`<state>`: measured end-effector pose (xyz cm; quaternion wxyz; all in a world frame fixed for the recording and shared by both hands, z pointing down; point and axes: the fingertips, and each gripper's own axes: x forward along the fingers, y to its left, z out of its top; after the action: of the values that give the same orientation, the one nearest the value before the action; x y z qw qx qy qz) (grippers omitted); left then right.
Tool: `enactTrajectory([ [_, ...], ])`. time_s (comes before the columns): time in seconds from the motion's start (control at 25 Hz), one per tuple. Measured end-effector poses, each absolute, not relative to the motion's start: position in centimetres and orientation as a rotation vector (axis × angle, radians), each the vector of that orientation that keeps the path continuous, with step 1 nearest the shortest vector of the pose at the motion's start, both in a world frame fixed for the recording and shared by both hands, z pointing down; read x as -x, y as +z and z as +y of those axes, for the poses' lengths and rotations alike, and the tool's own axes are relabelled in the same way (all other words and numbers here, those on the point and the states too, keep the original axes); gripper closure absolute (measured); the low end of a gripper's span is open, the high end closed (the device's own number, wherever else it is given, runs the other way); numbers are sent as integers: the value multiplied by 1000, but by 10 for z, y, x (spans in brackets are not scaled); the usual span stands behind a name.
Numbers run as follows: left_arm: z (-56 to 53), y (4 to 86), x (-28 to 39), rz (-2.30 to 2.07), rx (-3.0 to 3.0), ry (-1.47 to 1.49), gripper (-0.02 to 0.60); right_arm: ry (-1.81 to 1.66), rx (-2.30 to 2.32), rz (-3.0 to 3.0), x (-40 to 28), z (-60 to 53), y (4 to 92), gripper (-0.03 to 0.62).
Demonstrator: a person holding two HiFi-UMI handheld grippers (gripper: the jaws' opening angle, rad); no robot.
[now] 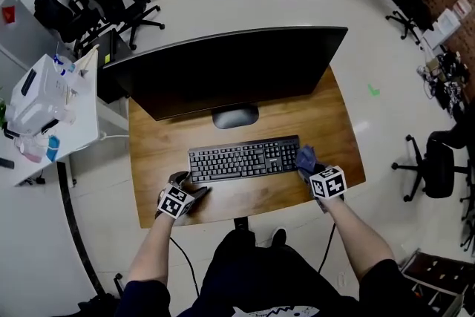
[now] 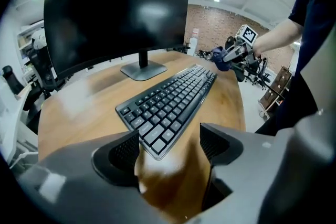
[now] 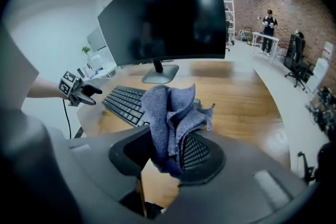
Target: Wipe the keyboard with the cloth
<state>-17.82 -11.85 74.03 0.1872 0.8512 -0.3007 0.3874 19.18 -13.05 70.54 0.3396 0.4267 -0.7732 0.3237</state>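
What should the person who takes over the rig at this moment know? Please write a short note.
Left gripper: open and empty, low over the desk at the left end of the keyboard.
Right gripper: shut on the blue cloth, at the keyboard's right end.
Done: the cloth is picked up and is at the keyboard.
Left: wipe across the keys. The pictures do not show whether any wiping is already done.

Black rectangular plastic keyboard [image 1: 243, 159], flat on wooden desk [image 1: 334, 122], crumpled blue-grey fabric cloth [image 3: 170, 118], bunched upright between right gripper [image 3: 167, 152] jaws, at keyboard's right end
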Motion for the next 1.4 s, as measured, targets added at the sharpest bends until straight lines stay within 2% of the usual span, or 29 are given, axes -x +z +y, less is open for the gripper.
enactTrajectory([
  [0.36,-126,770,178,-795,-2367,1131,224,683,-1042,-1749,-196,-153,760,454],
  [0.68,-124,771,179,-763,-2417,1132,227,624,-1017,-1658,-170,-159,771,457],
  [1.4,-123,771,179,-741,-2447,1118,227,356,-633,-1912,28,-141,766,461],
])
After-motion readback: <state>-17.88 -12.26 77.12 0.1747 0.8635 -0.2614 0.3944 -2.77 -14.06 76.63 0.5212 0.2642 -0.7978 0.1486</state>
